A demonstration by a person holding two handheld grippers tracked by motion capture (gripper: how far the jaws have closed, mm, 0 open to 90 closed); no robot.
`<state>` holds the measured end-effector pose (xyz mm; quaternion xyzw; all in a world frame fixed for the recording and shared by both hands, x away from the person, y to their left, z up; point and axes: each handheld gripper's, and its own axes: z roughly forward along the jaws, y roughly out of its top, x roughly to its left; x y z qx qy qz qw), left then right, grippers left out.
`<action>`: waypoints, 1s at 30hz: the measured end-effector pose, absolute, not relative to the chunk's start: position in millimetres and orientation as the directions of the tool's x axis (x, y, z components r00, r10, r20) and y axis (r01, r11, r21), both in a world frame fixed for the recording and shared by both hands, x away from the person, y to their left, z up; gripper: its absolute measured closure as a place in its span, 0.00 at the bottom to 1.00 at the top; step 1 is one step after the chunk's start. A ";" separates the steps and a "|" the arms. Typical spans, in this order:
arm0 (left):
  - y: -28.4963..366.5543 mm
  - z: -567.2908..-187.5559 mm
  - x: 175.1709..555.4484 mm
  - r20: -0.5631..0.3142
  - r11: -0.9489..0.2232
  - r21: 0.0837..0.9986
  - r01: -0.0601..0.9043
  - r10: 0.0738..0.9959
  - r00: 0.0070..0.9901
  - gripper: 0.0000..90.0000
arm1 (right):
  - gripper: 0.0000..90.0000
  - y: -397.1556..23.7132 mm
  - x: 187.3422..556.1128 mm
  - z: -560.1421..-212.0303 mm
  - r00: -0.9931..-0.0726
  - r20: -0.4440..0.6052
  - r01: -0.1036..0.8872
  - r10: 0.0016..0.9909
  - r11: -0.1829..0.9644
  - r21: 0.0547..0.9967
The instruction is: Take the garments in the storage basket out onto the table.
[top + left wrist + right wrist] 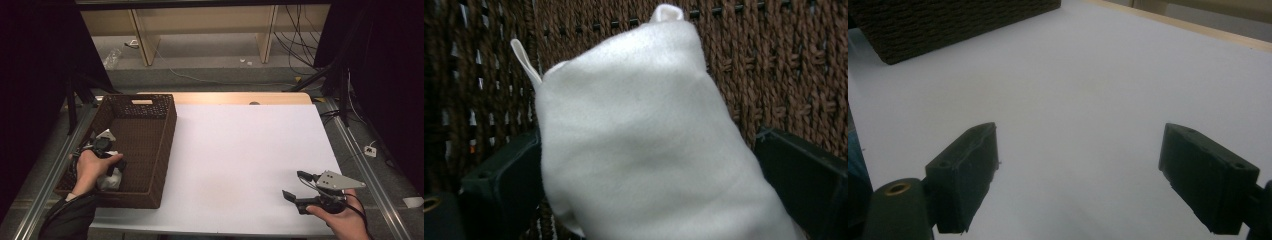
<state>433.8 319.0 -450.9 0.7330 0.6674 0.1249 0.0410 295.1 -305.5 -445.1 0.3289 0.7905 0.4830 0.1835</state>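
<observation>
Two grippers at work, seen from the high view: left gripper (111, 172) down inside the dark brown woven wicker basket (165, 150), clamped on a soft white cloth bundle (109, 181); right gripper (296, 186) idle over the white tabletop (240, 150), jaws spread, empty. Left gripper view: bundle (644, 150) pinched between both jaws against the weave (likely placement nearly done, release left). Right gripper view: basket corner (948, 20) far off.
</observation>
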 end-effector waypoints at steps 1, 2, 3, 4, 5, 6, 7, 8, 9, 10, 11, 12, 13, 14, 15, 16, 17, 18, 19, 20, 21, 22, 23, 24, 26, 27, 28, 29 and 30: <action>319.4 -452.8 435.0 0.122 -0.093 0.224 0.970 0.990 0.067 0.04 | 0.19 -305.5 295.0 -445.0 -0.716 0.028 0.343 0.698 0.316 0.885; 319.4 -452.8 435.0 0.122 -0.093 0.224 0.970 0.990 0.067 0.05 | 0.19 -305.4 295.0 -445.0 -0.716 0.028 0.343 0.697 0.317 0.884; 320.2 -454.3 435.8 0.117 -0.083 0.219 0.972 0.991 0.058 0.05 | 0.19 -305.2 295.1 -445.2 -0.717 0.028 0.341 0.697 0.316 0.885; 320.2 -454.3 435.8 0.117 -0.083 0.219 0.972 0.991 0.058 0.06 | 0.19 -305.1 295.1 -445.4 -0.718 0.026 0.340 0.696 0.318 0.885; 320.2 -454.4 435.9 0.120 -0.082 0.217 0.973 0.991 0.057 0.07 | 0.19 -305.2 295.0 -445.3 -0.718 0.027 0.342 0.695 0.319 0.884; 319.7 -454.4 435.6 0.122 -0.078 0.217 0.973 0.991 0.053 0.08 | 0.19 -305.1 295.1 -445.4 -0.718 0.027 0.341 0.695 0.318 0.885; 319.5 -454.9 435.6 0.123 -0.077 0.214 0.974 0.991 0.051 0.08 | 0.19 -305.1 295.1 -445.3 -0.718 0.026 0.340 0.695 0.318 0.885; 319.7 -455.4 435.9 0.122 -0.077 0.210 0.975 0.991 0.052 0.09 | 0.19 -305.2 295.2 -445.3 -0.719 0.027 0.340 0.695 0.318 0.885; 320.2 -455.8 436.2 0.121 -0.078 0.206 0.975 0.991 0.053 0.10 | 0.19 -305.2 295.2 -445.2 -0.719 0.027 0.341 0.694 0.319 0.884; 320.2 -455.8 436.2 0.121 -0.078 0.206 0.975 0.991 0.053 0.10 | 0.19 -305.2 295.0 -445.2 -0.718 0.027 0.343 0.695 0.320 0.883; 320.4 -456.2 436.5 0.124 -0.077 0.201 0.977 0.991 0.053 0.10 | 0.19 -305.2 295.0 -445.2 -0.718 0.027 0.343 0.695 0.320 0.883; 319.2 -457.5 436.6 0.133 -0.084 0.194 0.977 0.989 0.059 0.12 | 0.19 -304.8 294.8 -445.1 -0.718 0.029 0.344 0.695 0.319 0.883; 318.1 -458.6 436.5 0.141 -0.090 0.193 0.977 0.988 0.063 0.13 | 0.19 -304.7 294.8 -445.0 -0.719 0.029 0.343 0.694 0.318 0.884; 317.1 -459.1 436.3 0.151 -0.094 0.194 0.977 0.986 0.065 0.14 | 0.19 -304.7 294.7 -445.0 -0.719 0.029 0.343 0.694 0.318 0.884; 316.1 -459.3 436.1 0.158 -0.098 0.192 0.976 0.985 0.068 0.15 | 0.19 -305.1 294.5 -444.5 -0.718 0.025 0.345 0.695 0.324 0.881; 316.1 -459.3 436.1 0.158 -0.098 0.192 0.976 0.985 0.068 0.17 | 0.19 -304.8 294.6 -445.0 -0.719 0.030 0.344 0.695 0.318 0.883; 315.5 -459.4 436.0 0.168 -0.114 0.184 0.976 0.982 0.083 0.17 | 0.19 -304.9 294.7 -445.0 -0.719 0.028 0.342 0.694 0.318 0.884; 314.9 -459.9 436.0 0.171 -0.115 0.187 0.976 0.982 0.083 0.18 | 0.19 -305.0 294.6 -444.7 -0.719 0.026 0.342 0.695 0.321 0.883; 314.6 -460.1 435.8 0.176 -0.128 0.184 0.975 0.980 0.095 0.19 | 0.19 -304.8 294.3 -444.5 -0.718 0.029 0.344 0.696 0.318 0.883; 314.0 -460.5 435.5 0.182 -0.138 0.184 0.973 0.978 0.104 0.20 | 0.19 -304.8 294.3 -444.5 -0.718 0.028 0.343 0.695 0.319 0.883; 313.5 -460.5 435.3 0.186 -0.148 0.181 0.972 0.976 0.114 0.21 | 0.19 -304.8 294.3 -444.5 -0.718 0.029 0.344 0.695 0.319 0.883; 313.2 -460.4 434.9 0.188 -0.152 0.183 0.971 0.975 0.117 0.21 | 0.19 -304.8 294.2 -444.5 -0.718 0.029 0.345 0.696 0.319 0.883; 313.2 -460.4 434.9 0.188 -0.152 0.183 0.971 0.975 0.117 0.22 | 0.19 -304.8 294.2 -444.5 -0.718 0.029 0.345 0.696 0.319 0.883; 313.1 -460.5 434.6 0.189 -0.154 0.185 0.971 0.975 0.119 0.23 | 0.19 -304.9 294.2 -444.5 -0.719 0.030 0.345 0.695 0.318 0.883; 313.4 -460.5 433.9 0.190 -0.155 0.190 0.969 0.975 0.119 0.26 | 0.19 -304.9 294.3 -444.5 -0.719 0.029 0.344 0.694 0.319 0.883; 313.4 -460.4 433.5 0.190 -0.159 0.192 0.968 0.974 0.122 0.26 | 0.19 -304.9 294.3 -444.5 -0.719 0.029 0.344 0.694 0.319 0.883; 313.2 -460.1 433.1 0.190 -0.164 0.194 0.967 0.974 0.127 0.27 | 0.19 -305.0 294.3 -444.5 -0.719 0.028 0.343 0.695 0.319 0.883; 312.0 -460.0 432.4 0.190 -0.175 0.199 0.964 0.972 0.137 0.30 | 0.19 -305.3 294.3 -444.2 -0.719 0.026 0.343 0.695 0.322 0.882; 311.3 -459.8 432.2 0.193 -0.182 0.198 0.963 0.971 0.144 0.31 | 0.19 -305.3 294.2 -444.1 -0.719 0.026 0.344 0.695 0.323 0.882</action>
